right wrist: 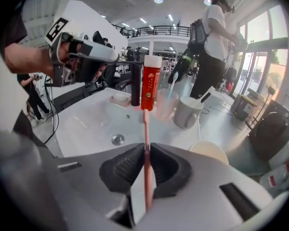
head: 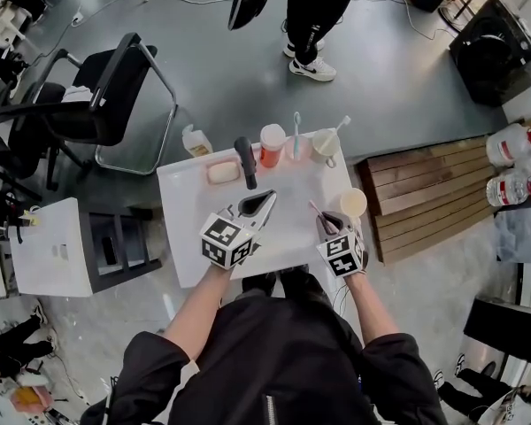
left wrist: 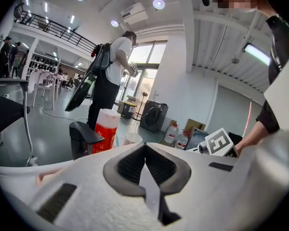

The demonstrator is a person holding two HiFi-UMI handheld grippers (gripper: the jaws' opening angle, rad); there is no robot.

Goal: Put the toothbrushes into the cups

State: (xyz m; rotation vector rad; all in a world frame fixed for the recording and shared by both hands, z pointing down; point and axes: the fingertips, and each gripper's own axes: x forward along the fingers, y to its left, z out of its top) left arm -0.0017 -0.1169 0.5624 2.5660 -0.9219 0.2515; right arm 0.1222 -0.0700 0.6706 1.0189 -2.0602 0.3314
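black jacket (head: 274, 361) and two bare forearms filled the bottom of the head view, each hand carrying a gripper over a white sink top (head: 190, 202).

right gripper (head: 321, 222) was pinching a pink toothbrush (head: 314, 208) partway along its handle. in the right gripper view the pads pressed on the handle from both sides and the brush ran straight out ahead over the basin, toward a red bottle (head: 272, 144) with a white cap. the brush was in none of the cups. a cream cup (head: 352, 203) stood just beside this gripper, at the right edge of the sink top.

left gripper (head: 270, 197) hovered over the middle of the basin with its jaws pressed together and nothing between them.

along the back edge, from the left, stood a soap dish (head: 221, 172), a black faucet (head: 245, 160), the red bottle, a clear cup (head: 296, 147) holding a blue toothbrush (head: 296, 124) upright, and a white mug (head: 326, 144) with another toothbrush (head: 341, 124) leaning out of it. a drain (right wrist: 117, 139) showed in the basin floor.

beyond the sink a person (head: 311, 16) in dark trousers and white shoes stood on the grey floor, and a black chair (head: 106, 87) stood to the left.
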